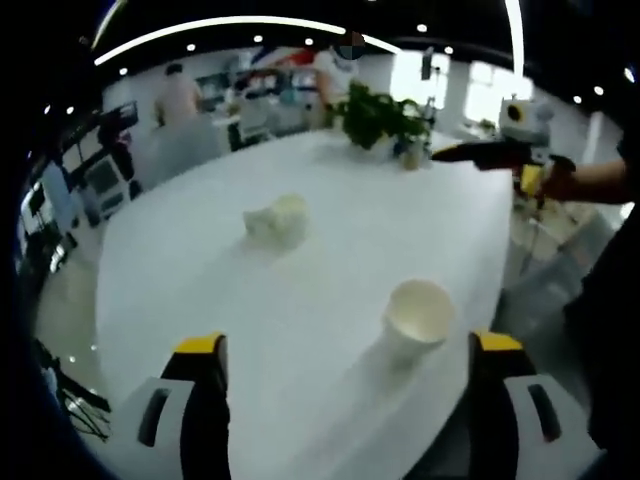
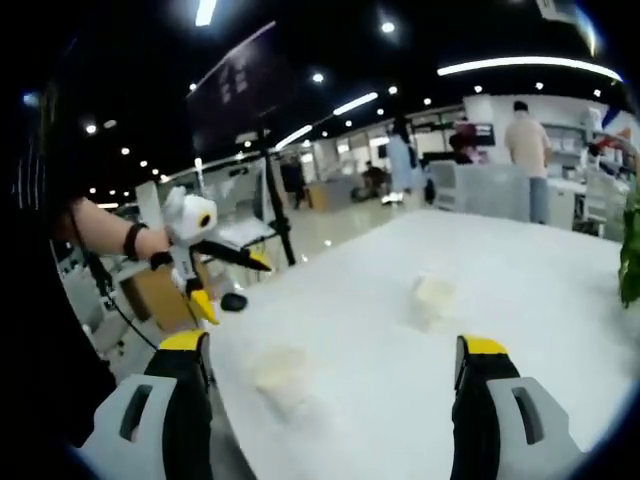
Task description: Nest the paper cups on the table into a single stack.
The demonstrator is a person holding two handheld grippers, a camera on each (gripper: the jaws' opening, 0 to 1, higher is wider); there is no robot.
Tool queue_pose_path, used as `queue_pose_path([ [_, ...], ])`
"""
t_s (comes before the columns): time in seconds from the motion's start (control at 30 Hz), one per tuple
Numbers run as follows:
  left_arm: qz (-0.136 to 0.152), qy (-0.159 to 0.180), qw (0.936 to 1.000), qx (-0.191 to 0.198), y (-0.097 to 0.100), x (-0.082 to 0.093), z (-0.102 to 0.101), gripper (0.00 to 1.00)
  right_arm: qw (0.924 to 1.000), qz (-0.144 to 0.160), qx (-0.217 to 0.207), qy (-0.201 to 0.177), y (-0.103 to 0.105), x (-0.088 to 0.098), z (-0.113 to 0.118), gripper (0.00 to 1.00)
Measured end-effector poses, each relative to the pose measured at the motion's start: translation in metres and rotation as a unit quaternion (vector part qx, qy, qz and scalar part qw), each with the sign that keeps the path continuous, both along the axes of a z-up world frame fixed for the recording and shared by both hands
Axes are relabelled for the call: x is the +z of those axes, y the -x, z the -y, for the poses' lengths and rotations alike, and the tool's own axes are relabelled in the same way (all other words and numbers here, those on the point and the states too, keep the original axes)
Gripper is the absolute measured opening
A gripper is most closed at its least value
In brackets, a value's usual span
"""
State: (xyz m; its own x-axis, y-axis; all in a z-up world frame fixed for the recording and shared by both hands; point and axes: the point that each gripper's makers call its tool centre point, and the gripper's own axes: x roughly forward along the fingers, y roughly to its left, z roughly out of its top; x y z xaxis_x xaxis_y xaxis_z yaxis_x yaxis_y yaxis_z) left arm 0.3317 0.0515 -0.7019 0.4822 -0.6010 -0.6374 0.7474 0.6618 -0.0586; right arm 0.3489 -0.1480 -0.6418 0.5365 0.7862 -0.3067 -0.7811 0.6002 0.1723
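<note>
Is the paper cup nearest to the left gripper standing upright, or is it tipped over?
Upright. In the left gripper view the near paper cup stands on the white table with its round mouth open upward.

Open-plan office or lab: ceiling light strips (image 1: 230, 22), desks (image 2: 490, 185), monitors (image 1: 105, 180).

open tabletop (image 1: 330, 230) between two cups (image 1: 417, 318) (image 1: 278, 219), plant (image 1: 380, 118) at far edge

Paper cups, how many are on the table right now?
2. One paper cup stands upright near the table edge, just ahead of the left claw. The other cup lies on its side farther out, mid-table. More may sit outside the views.
</note>
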Motion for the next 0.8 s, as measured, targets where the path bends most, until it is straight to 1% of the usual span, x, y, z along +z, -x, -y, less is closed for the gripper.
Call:
queue_pose_path([
  [0.03,0.001,0.000,1.0000,-0.002,0.000,-0.001,0.000,0.99,1.0000,0.008,-0.004,0.000,-0.009,0.003,0.001,0.99],
  [0.13,0.000,0.008,1.0000,-0.002,-0.001,-0.002,-0.001,0.99,0.9999,0.007,-0.010,0.007,-0.029,0.002,0.002,0.99],
  [0.2,0.007,0.020,0.9998,-0.005,-0.002,0.000,0.000,0.99,0.9998,0.006,-0.017,0.012,-0.049,-0.003,0.002,0.99],
  [0.23,0.009,0.030,0.9995,-0.009,-0.002,0.001,0.001,0.99,0.9997,0.005,-0.019,0.013,-0.055,-0.005,0.002,0.98],
  [0.3,0.001,0.033,0.9994,-0.006,-0.002,-0.001,0.000,0.99,0.9996,0.000,-0.025,0.015,-0.071,-0.011,0.001,0.97],
  [0.33,0.004,0.040,0.9992,-0.005,-0.003,0.000,0.000,0.99,0.9995,-0.003,-0.027,0.016,-0.079,-0.015,-0.001,0.96],
  [0.37,0.008,0.044,0.9990,-0.004,-0.004,0.001,0.001,0.99,0.9995,-0.003,-0.027,0.016,-0.081,-0.016,-0.002,0.96],
  [0.4,0.006,0.047,0.9989,-0.003,-0.004,0.002,0.001,0.99,0.9994,-0.005,-0.029,0.018,-0.088,-0.019,-0.004,0.95],
  [0.43,0.009,0.046,0.9989,-0.001,-0.004,0.002,0.000,0.99,0.9993,-0.005,-0.029,0.022,-0.092,-0.023,-0.006,0.94],
  [0.47,0.025,0.044,0.9987,-0.002,-0.007,0.004,-0.001,0.99,0.9992,-0.005,-0.029,0.027,-0.096,-0.026,-0.007,0.93],
  [0.53,0.021,0.047,0.9987,0.000,-0.007,0.004,-0.002,0.99,0.9989,0.000,-0.022,0.041,-0.105,-0.035,-0.013,0.92],
  [0.6,0.023,0.050,0.9985,0.004,-0.008,0.005,-0.004,0.99,0.9987,-0.005,-0.015,0.048,-0.112,-0.046,-0.020,0.90],
  [0.7,0.026,0.052,0.9982,0.013,-0.010,0.006,-0.009,0.99,0.9984,-0.025,-0.012,0.050,-0.123,-0.064,-0.030,0.91],
  [0.8,0.029,0.057,0.9978,0.017,-0.011,0.010,-0.012,0.99,0.9980,-0.033,-0.024,0.048,-0.133,-0.075,-0.032,0.90],
])
